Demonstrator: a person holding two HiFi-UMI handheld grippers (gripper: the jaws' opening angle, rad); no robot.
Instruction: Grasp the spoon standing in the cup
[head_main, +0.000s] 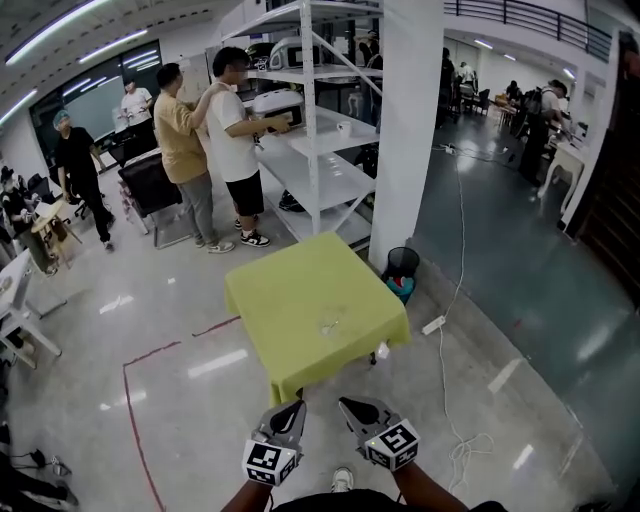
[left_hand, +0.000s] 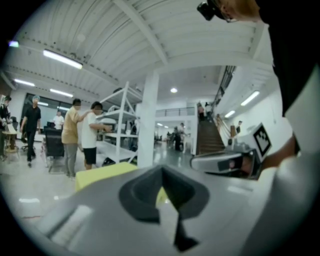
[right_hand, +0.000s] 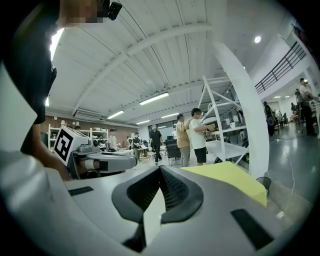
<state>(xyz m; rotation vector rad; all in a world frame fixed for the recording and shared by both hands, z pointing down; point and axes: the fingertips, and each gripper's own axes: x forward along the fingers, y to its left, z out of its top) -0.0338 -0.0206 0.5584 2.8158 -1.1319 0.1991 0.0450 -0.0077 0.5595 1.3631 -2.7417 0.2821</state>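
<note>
A yellow-green table (head_main: 300, 300) stands a step ahead of me in the head view. On it, right of centre, is a faint clear cup (head_main: 330, 323); the spoon in it is too small to make out. My left gripper (head_main: 292, 412) and right gripper (head_main: 352, 408) hover side by side short of the table's near edge, both pointing toward it with jaws together and nothing between them. The left gripper view shows its shut jaws (left_hand: 167, 200) with the table (left_hand: 100, 175) beyond. The right gripper view shows the same (right_hand: 157, 200), with the table (right_hand: 230, 177) to its right.
A white pillar (head_main: 405, 130) and a white shelf rack (head_main: 320, 150) rise behind the table, with two people (head_main: 215, 140) at the rack. A black bin (head_main: 402, 268) and a power strip (head_main: 433, 325) with a cable lie on the floor to the table's right. Red tape (head_main: 140, 400) marks the floor at left.
</note>
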